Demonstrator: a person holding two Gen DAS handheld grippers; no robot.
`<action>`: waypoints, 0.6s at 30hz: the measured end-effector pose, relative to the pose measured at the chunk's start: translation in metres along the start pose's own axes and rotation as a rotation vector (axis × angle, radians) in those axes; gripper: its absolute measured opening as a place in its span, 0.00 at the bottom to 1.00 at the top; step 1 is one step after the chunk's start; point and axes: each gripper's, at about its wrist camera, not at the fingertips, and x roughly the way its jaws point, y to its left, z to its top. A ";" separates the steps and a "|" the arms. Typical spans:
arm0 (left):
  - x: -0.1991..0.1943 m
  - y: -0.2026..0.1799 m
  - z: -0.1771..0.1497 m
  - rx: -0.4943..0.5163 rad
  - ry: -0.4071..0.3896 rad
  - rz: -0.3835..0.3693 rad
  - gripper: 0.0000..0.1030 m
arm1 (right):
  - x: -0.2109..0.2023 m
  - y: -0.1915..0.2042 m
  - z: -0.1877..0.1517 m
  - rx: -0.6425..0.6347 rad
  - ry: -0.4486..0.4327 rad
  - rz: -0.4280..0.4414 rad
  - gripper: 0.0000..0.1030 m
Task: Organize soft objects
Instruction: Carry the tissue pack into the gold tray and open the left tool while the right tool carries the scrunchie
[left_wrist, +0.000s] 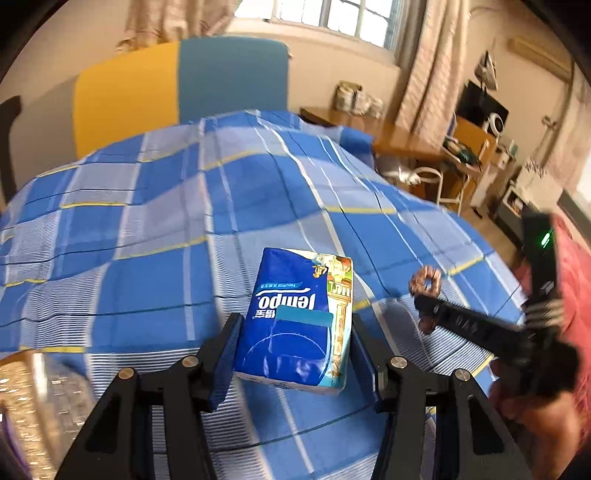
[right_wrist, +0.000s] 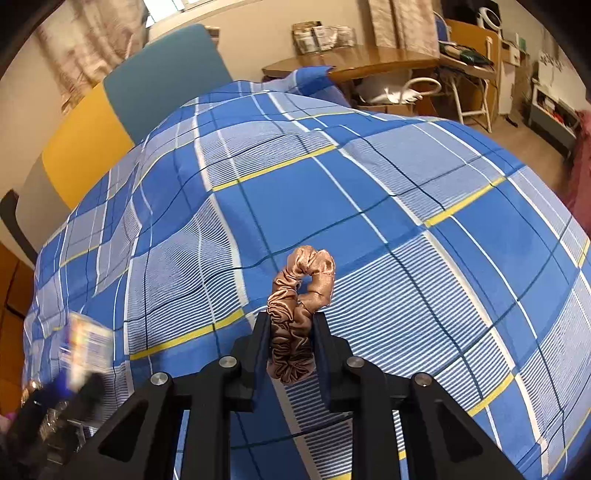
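Both sets of jaws are clamped on something. The left gripper (left_wrist: 293, 332) holds a blue tissue pack (left_wrist: 297, 317) by its two long sides, the pads pressed flat against the wrapper at nine and three o'clock of the pack. The pack's long axis runs straight out along the fingers toward twelve o'clock, its far half sticking out past the fingertips, and it looks lifted clear of the checked bedspread (left_wrist: 155, 206). The wrapper is glossy, printed upside down in this view, with a teal tear tab near the middle, and the near end bulges a little, as a soft pack would under a squeeze.

The right gripper (right_wrist: 291, 332) is nearly shut on a bronze satin scrunchie (right_wrist: 299, 306), pinched across its gathered near part, while the free loop stands up past the fingertips toward twelve o'clock.

In the left view the right gripper sits at about three o'clock of the pack, near but apart. A clear, glittery container (left_wrist: 33, 391) shows at eight o'clock, blurred. If that is the drop place, the left hand seems nearer to it.
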 end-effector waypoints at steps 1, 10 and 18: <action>-0.010 0.007 0.002 -0.013 -0.010 0.006 0.54 | 0.000 0.003 -0.001 -0.014 -0.001 0.000 0.21; -0.104 0.069 -0.001 -0.088 -0.116 0.051 0.54 | -0.001 0.031 -0.011 -0.147 -0.036 -0.002 0.21; -0.187 0.143 -0.027 -0.201 -0.192 0.066 0.54 | 0.003 0.050 -0.023 -0.203 -0.034 0.078 0.21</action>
